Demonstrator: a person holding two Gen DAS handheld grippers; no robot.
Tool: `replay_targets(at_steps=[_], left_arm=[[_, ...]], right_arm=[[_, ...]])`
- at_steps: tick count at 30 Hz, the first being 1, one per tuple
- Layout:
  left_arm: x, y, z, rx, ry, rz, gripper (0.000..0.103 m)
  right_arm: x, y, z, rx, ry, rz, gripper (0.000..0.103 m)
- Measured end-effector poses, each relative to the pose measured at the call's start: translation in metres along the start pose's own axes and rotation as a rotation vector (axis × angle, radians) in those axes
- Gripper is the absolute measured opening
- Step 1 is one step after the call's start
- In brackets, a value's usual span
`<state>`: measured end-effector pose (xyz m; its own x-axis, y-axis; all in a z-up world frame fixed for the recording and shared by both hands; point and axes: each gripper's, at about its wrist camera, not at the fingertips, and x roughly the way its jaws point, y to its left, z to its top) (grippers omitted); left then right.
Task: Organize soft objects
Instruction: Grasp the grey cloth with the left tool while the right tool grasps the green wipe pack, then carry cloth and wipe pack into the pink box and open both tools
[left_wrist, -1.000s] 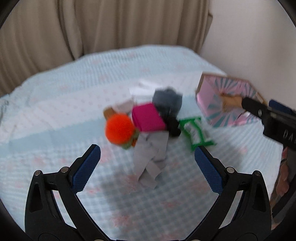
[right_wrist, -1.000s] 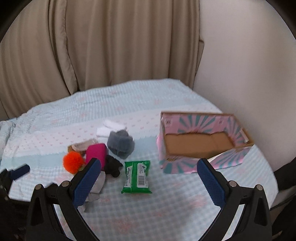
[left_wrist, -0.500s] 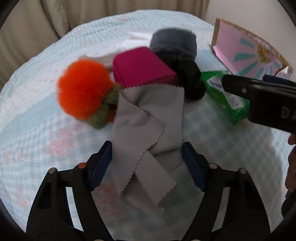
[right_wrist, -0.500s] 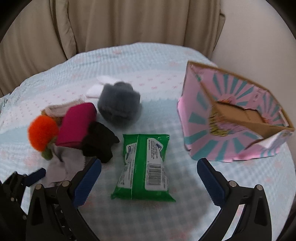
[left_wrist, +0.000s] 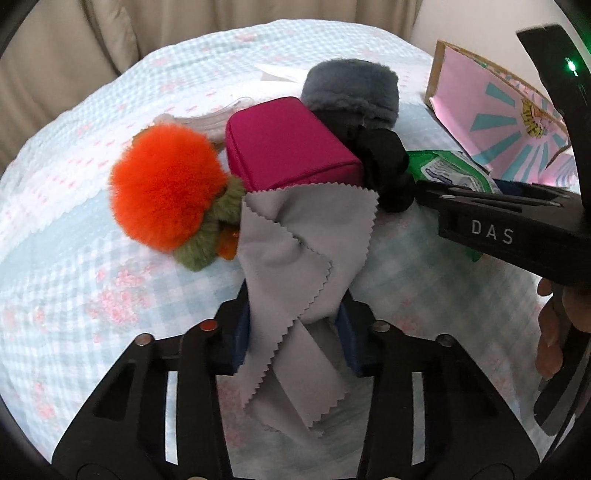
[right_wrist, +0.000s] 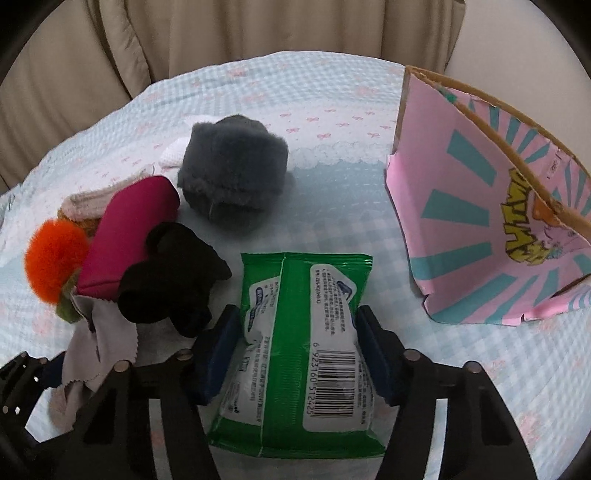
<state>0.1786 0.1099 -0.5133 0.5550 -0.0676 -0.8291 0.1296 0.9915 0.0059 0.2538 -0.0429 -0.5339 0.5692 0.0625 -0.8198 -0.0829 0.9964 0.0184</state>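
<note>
My left gripper (left_wrist: 293, 332) is shut on a grey cloth (left_wrist: 295, 266) with zigzag edges; the cloth also shows in the right wrist view (right_wrist: 96, 339). My right gripper (right_wrist: 295, 347) is shut on a green pack of wipes (right_wrist: 303, 332), partly seen in the left wrist view (left_wrist: 447, 170). Beside them lie an orange pompom (left_wrist: 166, 192), a magenta pouch (left_wrist: 288, 151), a black scrunchie (left_wrist: 388, 166) and a grey fluffy piece (left_wrist: 351, 88). The same pile shows in the right wrist view: pompom (right_wrist: 55, 258), pouch (right_wrist: 125, 229), scrunchie (right_wrist: 170, 277), fluffy piece (right_wrist: 232, 173).
A pink and teal cardboard box (right_wrist: 498, 206) stands open at the right, also in the left wrist view (left_wrist: 491, 103). All rests on a light blue checked tablecloth (right_wrist: 332, 206). Beige curtains (right_wrist: 221, 33) hang behind. White and beige cloth pieces (right_wrist: 92, 199) lie behind the pile.
Both grippers moved down and forward. The left closed on the grey cloth. The right closed on the green wipes pack.
</note>
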Motion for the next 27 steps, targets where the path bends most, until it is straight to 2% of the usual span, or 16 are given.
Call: replay_targets(at_steps=[3,6,16,22,27], left_arm=[[-0.002,0.001,0.0,0.007,0.004,-0.013,0.016],[-0.004,0.0,-0.001,0.008,0.004,-0.013,0.011],[-0.021,0.004,0.005,-0.039,-0.013,-0.001,0.008],[-0.055,0.004,0.022,-0.05,-0.057,0.003,0.008],[-0.106,0.002,0.05,-0.093,-0.099,0.006,0.008]], right_arm=[[-0.003,0.001,-0.003,0.006,-0.003,-0.007,0.051],[-0.005,0.002,-0.006,0.015,-0.005,-0.009,0.046],[-0.024,0.0,-0.005,0.033,-0.035,-0.016,0.042],[-0.056,-0.002,0.005,0.029,-0.068,-0.02,0.041],[-0.107,-0.007,0.025,0.066,-0.095,-0.013,0.041]])
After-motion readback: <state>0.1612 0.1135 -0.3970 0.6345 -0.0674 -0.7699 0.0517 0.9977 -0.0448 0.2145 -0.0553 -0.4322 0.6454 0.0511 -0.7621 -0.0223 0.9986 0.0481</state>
